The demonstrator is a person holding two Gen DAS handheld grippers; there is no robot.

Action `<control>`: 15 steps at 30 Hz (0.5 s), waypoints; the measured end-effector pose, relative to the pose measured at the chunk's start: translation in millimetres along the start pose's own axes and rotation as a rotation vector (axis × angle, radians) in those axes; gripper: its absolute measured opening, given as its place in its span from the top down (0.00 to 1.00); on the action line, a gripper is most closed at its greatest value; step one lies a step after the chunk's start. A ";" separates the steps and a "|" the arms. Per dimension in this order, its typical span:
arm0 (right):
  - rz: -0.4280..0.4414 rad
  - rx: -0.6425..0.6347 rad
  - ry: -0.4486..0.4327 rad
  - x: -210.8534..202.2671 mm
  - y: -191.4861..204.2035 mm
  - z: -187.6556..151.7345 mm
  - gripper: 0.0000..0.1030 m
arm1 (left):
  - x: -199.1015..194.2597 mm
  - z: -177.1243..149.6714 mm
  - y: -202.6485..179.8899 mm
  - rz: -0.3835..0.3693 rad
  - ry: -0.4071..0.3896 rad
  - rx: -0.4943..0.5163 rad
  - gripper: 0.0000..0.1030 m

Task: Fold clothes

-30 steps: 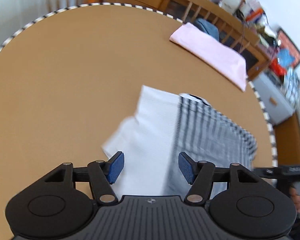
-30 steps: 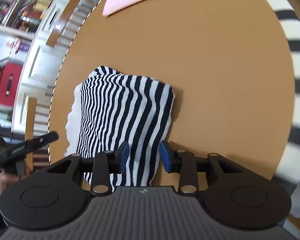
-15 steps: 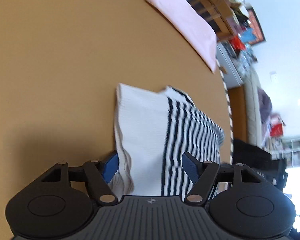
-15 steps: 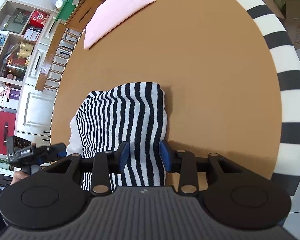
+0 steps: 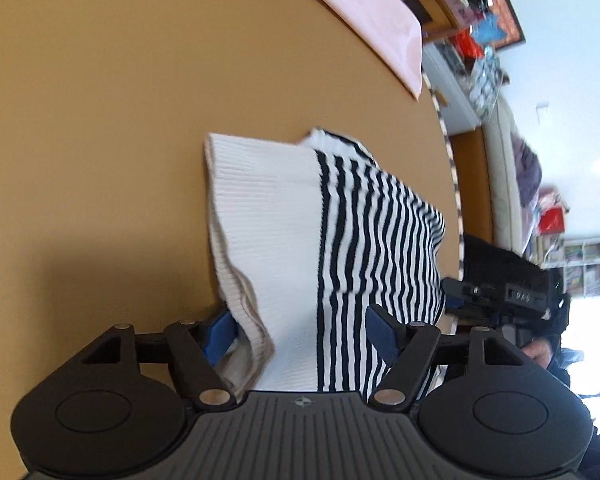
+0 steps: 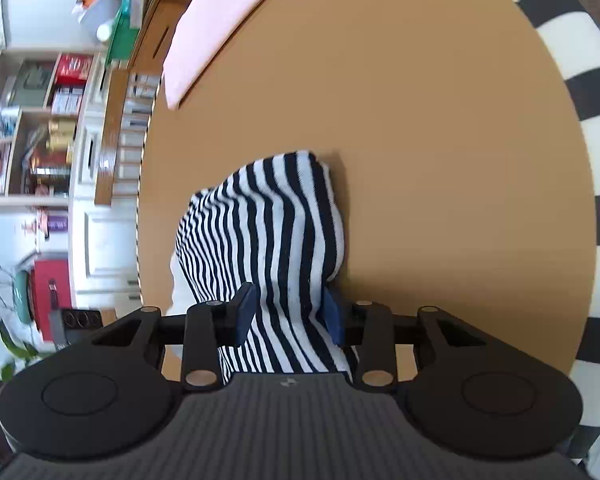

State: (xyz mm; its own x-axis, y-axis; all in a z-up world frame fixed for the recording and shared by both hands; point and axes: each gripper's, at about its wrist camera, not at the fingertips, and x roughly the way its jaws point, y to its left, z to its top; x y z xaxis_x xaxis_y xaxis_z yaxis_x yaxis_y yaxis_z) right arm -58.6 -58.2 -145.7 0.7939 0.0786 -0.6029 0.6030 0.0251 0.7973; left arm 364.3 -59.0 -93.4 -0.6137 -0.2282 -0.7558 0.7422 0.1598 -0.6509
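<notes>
— Brown bench (image 5: 100, 120), round with a striped rim, is carrying what?
— Striped top (image 5: 360, 240), lying folded at center; pink cloth (image 5: 372, 12) is sitting at one o'clock.
— Jaws?
— Left gripper (image 5: 300, 332) has just been opening, straddling the cloth without pressing. Right gripper (image 6: 288, 312) is pinching the striped top.

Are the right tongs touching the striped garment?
Touching. In the right wrist view both pads of the right tongs press against a bunched fold of the striped garment, no gap visible.
</notes>
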 end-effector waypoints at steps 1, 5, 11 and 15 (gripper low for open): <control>-0.003 -0.013 0.014 -1.1 0.0 -1.2 0.63 | 1.1 -3.0 -3.0 0.005 0.030 0.023 0.31; 0.009 -0.038 0.042 -5.1 -2.8 -4.9 0.63 | 4.7 -9.4 -7.6 0.011 0.043 0.035 0.31; 0.093 0.108 0.021 10.2 -10.2 8.9 0.65 | 18.5 2.4 -8.3 0.023 -0.036 -0.060 0.82; 0.015 0.026 0.002 14.4 3.5 7.8 0.85 | 21.5 -1.3 -8.6 0.031 -0.044 -0.059 0.82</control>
State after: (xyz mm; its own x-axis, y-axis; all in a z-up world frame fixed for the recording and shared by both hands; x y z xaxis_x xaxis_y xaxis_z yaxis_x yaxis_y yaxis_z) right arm -44.5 -64.8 -151.8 0.8029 0.0810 -0.5906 0.5926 -0.0017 0.8055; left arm 344.4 -64.1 -104.2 -0.5773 -0.2641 -0.7727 0.7428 0.2232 -0.6313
